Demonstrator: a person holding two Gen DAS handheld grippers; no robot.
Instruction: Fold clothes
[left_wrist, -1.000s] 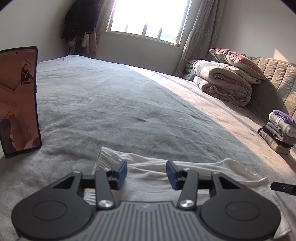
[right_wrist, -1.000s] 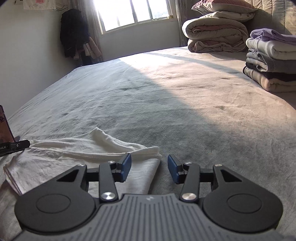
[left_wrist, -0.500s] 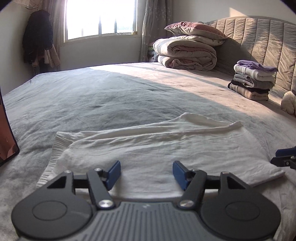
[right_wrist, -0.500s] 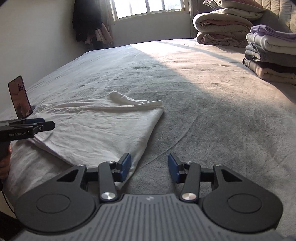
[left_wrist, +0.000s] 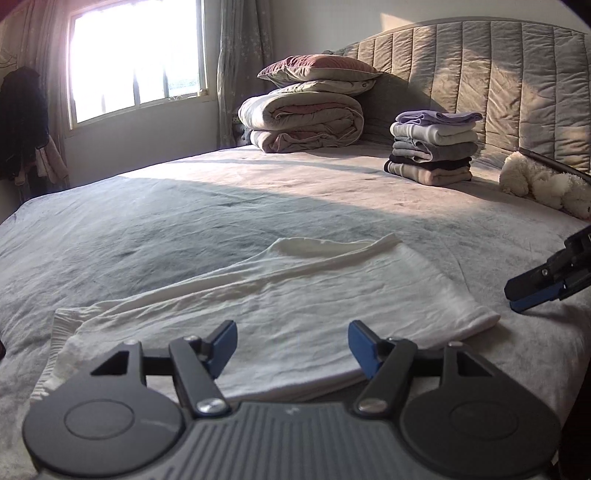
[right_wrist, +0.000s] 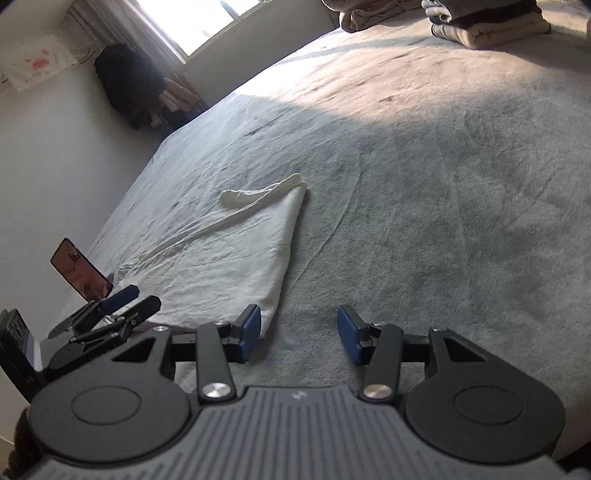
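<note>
While both tools gape, garment lies flat

Creased white cloth garment lying on the bed's matt, plush grey cover; beyond the garment, a quilted fabric headboard; matt black plastic left gripper with bare metal screws.

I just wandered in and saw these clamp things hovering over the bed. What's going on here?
A person is folding laundry with a handheld gripper in each hand. A white garment lies partly folded on the grey bed. The left gripper and right gripper are both open near its close edge, holding nothing. A stack of folded clothes sits by the headboard, beside rolled bedding.
</note>
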